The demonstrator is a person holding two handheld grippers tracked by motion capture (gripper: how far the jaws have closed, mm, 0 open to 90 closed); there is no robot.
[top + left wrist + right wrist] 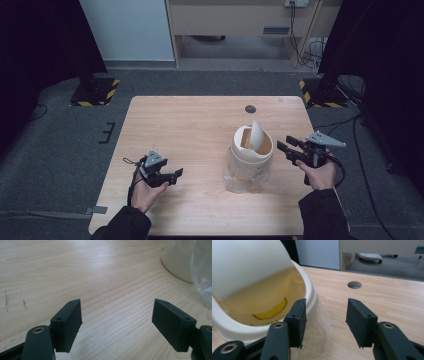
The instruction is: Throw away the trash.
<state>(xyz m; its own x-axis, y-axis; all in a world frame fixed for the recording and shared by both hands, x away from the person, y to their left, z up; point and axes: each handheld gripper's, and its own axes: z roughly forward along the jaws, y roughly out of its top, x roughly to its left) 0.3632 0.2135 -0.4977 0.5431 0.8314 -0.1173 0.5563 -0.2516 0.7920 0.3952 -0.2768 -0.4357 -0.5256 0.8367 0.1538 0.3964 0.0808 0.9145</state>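
Now right gripper [283, 148] open beside bin [251, 152], probably to free its plastic liner [240, 181]; left gripper [176, 174] open, idle over surface [190, 120].

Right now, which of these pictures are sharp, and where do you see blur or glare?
High view: evenly lit table, dark surroundings, small and soft. Left gripper view: wood grain crisp, the clear plastic at the right edge washed out. Right gripper view: the near swing lid of the cream bin is blurred and overexposed; the tongs are sharp.
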